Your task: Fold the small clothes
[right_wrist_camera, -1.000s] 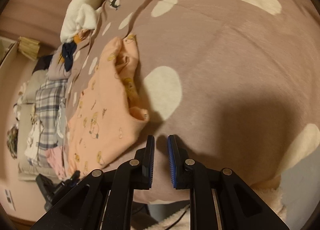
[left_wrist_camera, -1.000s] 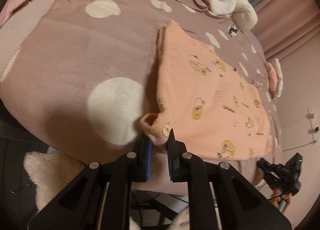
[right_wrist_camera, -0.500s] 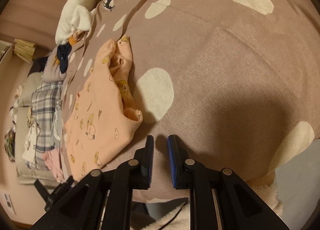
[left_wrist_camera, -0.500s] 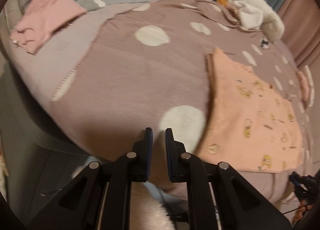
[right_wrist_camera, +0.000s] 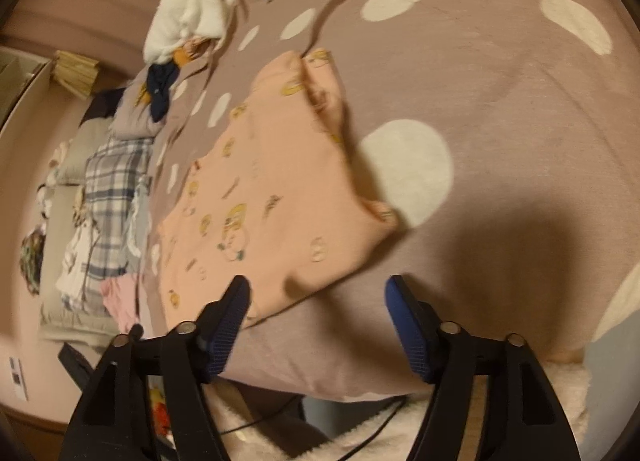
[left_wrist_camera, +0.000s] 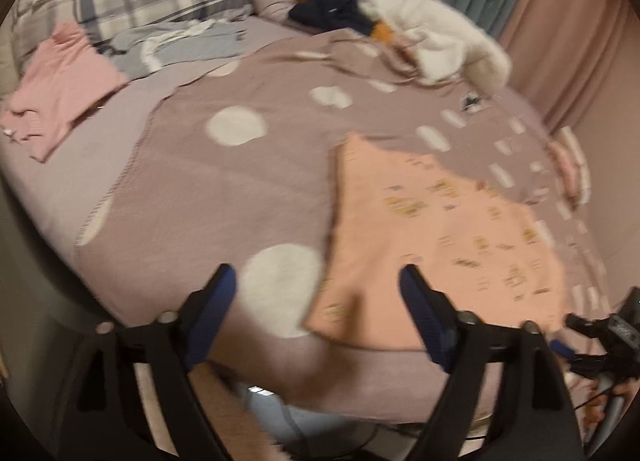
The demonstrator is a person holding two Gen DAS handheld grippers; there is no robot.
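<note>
Peach garment (left_wrist_camera: 436,237) flat on blanket (left_wrist_camera: 224,197) | ahead of left tongs (left_wrist_camera: 320,293)

Bedroom: bed (left_wrist_camera: 248,197), plaid pillow (left_wrist_camera: 160,1), curtains (left_wrist_camera: 560,21).

Motion blur smears the prints on the peach garment (left_wrist_camera: 432,229) in the left wrist view.
</note>
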